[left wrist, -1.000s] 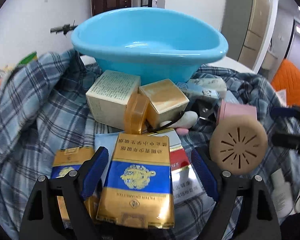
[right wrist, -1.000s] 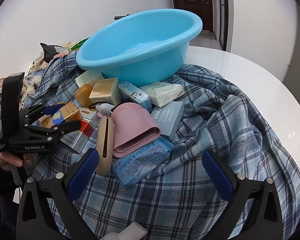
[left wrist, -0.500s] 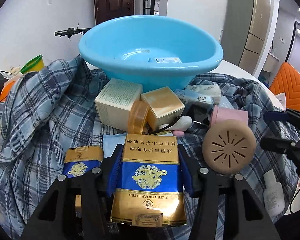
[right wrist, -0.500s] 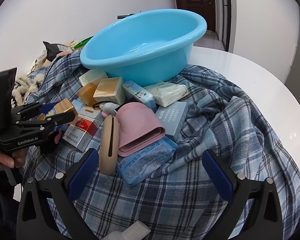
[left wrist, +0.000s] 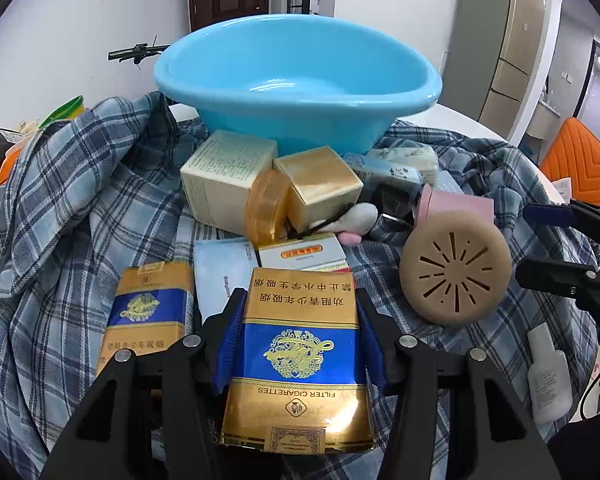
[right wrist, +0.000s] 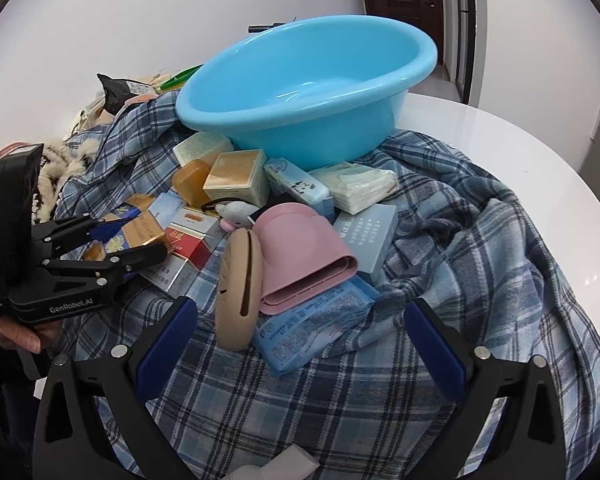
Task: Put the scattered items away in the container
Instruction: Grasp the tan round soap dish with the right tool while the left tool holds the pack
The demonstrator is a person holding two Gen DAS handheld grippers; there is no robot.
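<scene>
Since a second ago the left gripper [left wrist: 300,334] has clamped its blue pads onto the sides of the gold-and-blue cigarette pack [left wrist: 298,364], which sat loose between wide jaws before; the pack now fills the lower centre of the left wrist view. At lower left of it a second matching cigarette pack [left wrist: 146,316] lies on the plaid cloth [left wrist: 60,208]. Above centre sit a cream carton [left wrist: 226,178], an amber round case [left wrist: 266,212] and a gold box [left wrist: 320,188], with the blue basin [left wrist: 300,92] behind them at upper centre, nothing showing inside it. To the right stands a tan slotted disc [left wrist: 456,276], and a white bottle [left wrist: 548,372] lies at lower right. In the right wrist view the right gripper [right wrist: 300,344] hangs with jaws wide apart and nothing between them, in front of a pink silicone holder [right wrist: 300,248] and a blue wipes packet [right wrist: 312,320].
</scene>
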